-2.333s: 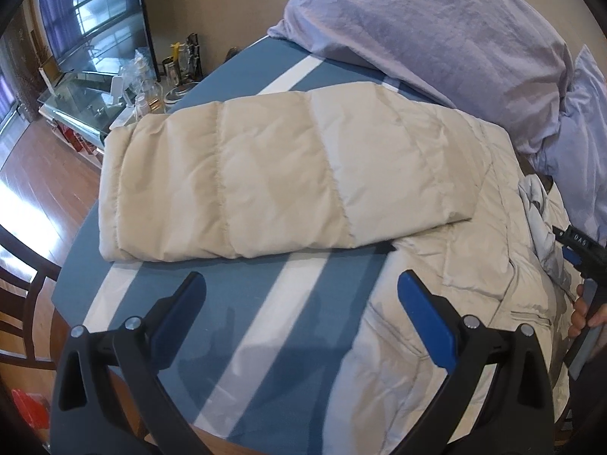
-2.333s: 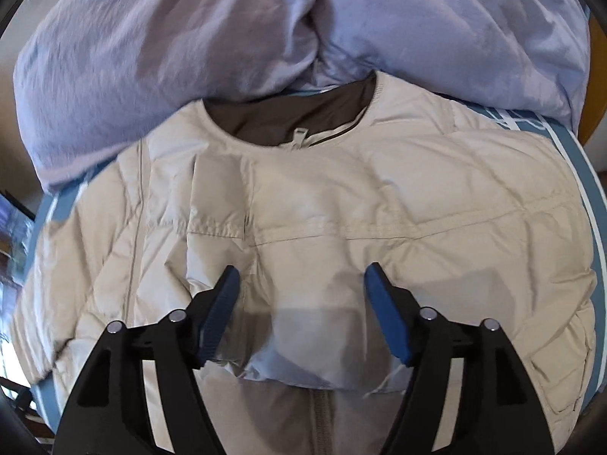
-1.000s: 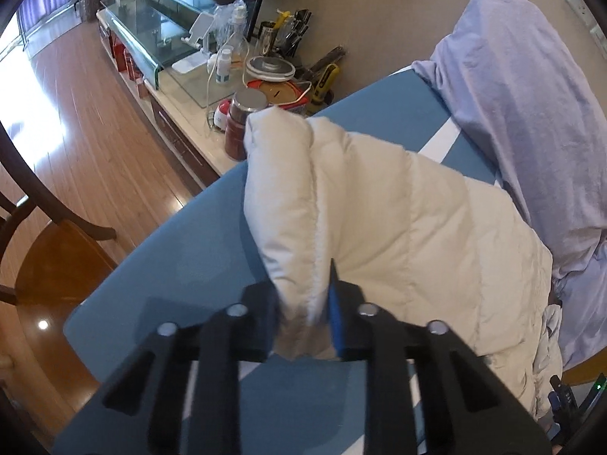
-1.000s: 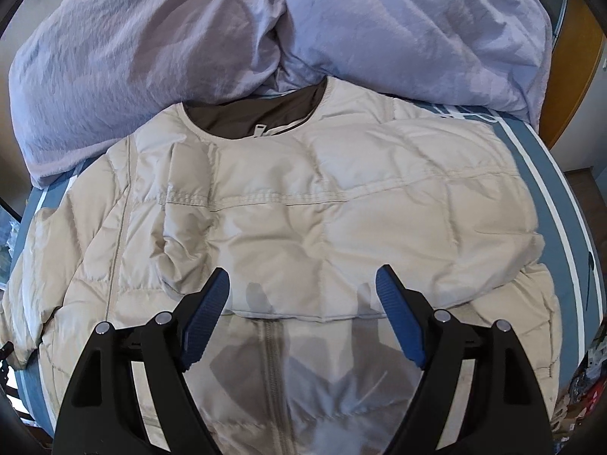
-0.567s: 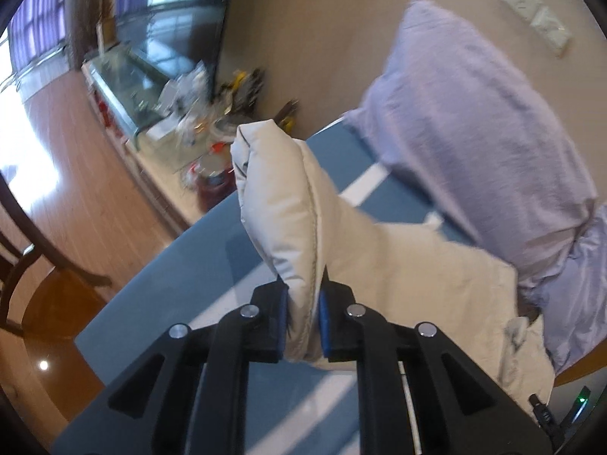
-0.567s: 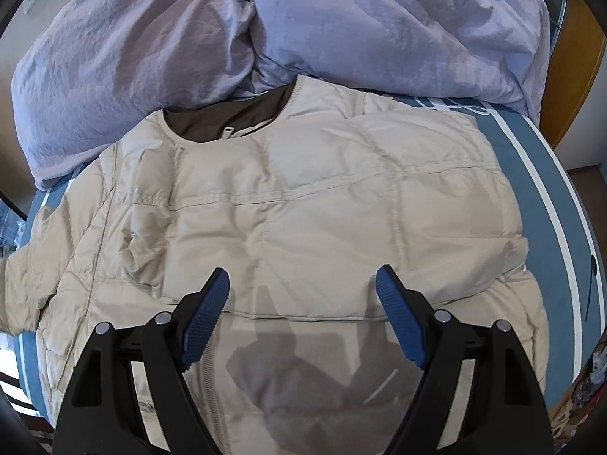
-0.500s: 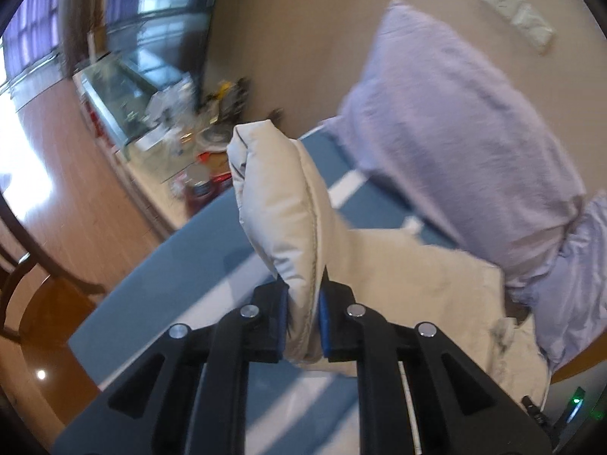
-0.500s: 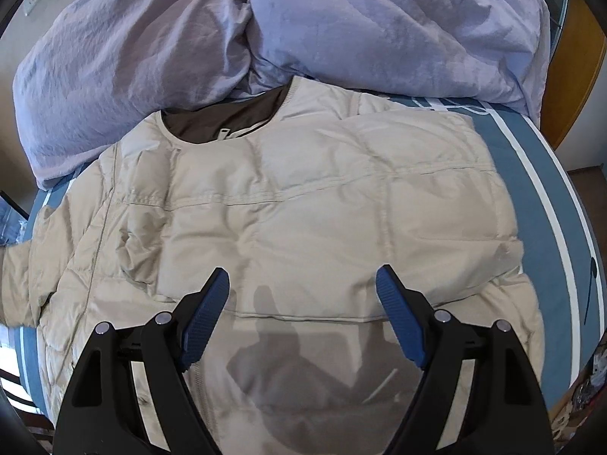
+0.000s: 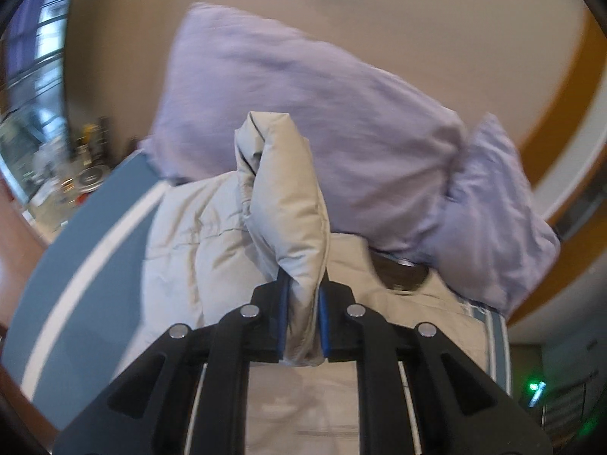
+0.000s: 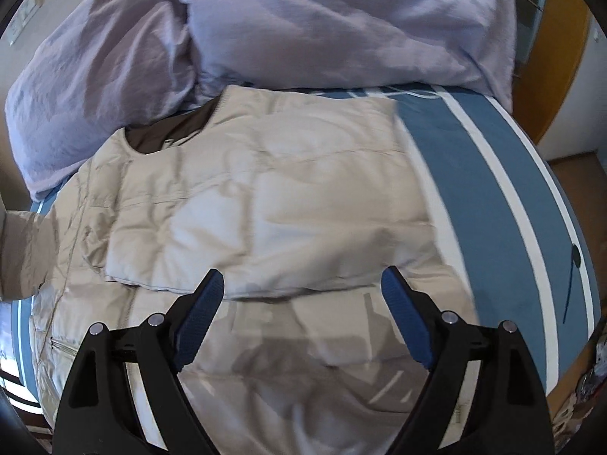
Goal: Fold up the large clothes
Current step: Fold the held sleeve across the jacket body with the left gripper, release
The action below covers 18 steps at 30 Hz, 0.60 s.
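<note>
Beside the lilac pillows (image 10: 265,34), the beige puffer jacket (image 10: 265,204) lies flat on the bed (image 10: 474,174). Left hand-held gripper (image 9: 302,322) pinches its sleeve (image 9: 284,197), raised to fold inward. Right hand-held gripper (image 10: 303,314) hovers over the jacket, jaws opening, nothing between them.

My right gripper (image 10: 301,295) hangs over the beige puffer jacket (image 10: 265,204), jaws opening wide, nothing caught between the blue pads (image 10: 406,322). The jacket lies spread on the blue bedspread (image 10: 474,174) with white stripes, its brown-lined collar (image 10: 170,132) up against the lilac pillows (image 10: 303,19) at the bed's far edge. One sleeve (image 10: 288,235) is folded across the chest, its cuff edge just ahead of my fingertips. At the bed's left edge, a blurred beige fold (image 10: 22,250) is lifted off the spread.
</note>
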### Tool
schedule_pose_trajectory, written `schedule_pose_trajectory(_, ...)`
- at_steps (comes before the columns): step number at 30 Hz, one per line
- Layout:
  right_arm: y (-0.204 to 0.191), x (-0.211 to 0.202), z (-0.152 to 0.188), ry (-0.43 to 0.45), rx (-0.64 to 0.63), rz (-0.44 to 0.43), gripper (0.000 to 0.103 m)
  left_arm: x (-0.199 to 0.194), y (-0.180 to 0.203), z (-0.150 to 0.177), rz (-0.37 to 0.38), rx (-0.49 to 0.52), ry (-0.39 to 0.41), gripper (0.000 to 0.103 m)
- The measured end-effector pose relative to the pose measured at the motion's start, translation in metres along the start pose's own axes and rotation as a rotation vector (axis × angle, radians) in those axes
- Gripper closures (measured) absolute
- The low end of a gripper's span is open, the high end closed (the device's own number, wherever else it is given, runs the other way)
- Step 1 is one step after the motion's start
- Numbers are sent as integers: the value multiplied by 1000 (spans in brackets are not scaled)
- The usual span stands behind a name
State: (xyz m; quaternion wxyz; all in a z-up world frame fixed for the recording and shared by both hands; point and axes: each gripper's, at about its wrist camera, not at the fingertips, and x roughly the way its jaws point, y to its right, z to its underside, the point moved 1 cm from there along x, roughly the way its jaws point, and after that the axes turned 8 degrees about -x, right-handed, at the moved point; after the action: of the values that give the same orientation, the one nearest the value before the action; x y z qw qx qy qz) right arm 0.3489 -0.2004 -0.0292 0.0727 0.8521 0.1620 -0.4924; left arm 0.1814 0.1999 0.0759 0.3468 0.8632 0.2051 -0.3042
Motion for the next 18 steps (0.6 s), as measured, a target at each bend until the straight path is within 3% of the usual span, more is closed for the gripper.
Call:
schedule_pose_trajectory(8, 50, -2, 16, -10, 82, 45, 16, 27, 84, 28, 136, 103, -79, 90)
schedule_pose_trajectory(18, 89, -2, 35, -31, 153, 91, 16, 81, 117, 75, 139, 160, -228, 90)
